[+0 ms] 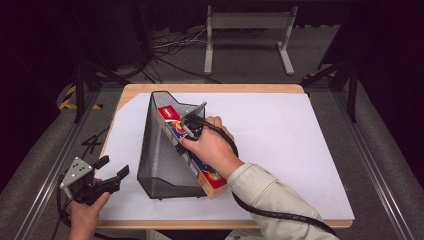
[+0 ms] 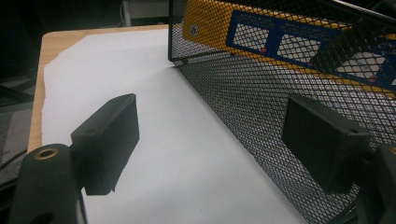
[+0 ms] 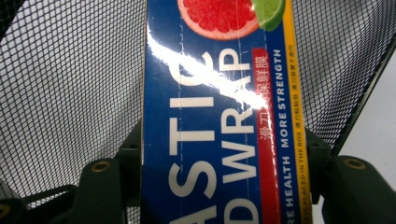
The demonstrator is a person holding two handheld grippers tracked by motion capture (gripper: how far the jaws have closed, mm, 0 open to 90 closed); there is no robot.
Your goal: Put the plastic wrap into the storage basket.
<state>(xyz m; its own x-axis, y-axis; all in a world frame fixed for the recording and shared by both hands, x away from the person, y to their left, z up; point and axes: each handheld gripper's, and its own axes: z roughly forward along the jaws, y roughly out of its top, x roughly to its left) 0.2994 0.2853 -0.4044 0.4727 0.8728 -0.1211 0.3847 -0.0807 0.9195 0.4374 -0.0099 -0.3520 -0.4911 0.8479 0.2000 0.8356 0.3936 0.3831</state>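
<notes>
Right gripper view: "PLASTIC FOOD WRAP", "MORE STRENGTH" on tool-held box

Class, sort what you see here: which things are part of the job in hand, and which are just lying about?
In the job:
plastic wrap box
black mesh holder
right gripper, clamped on the box

Lying about:
left gripper, open and idle
white sheet
grey stand beyond the table
floor cables

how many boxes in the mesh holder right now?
1: a plastic wrap box leans along the right wall of the mesh holder, clamped across its width by the right gripper. Mesh may hide something behind it.
</notes>
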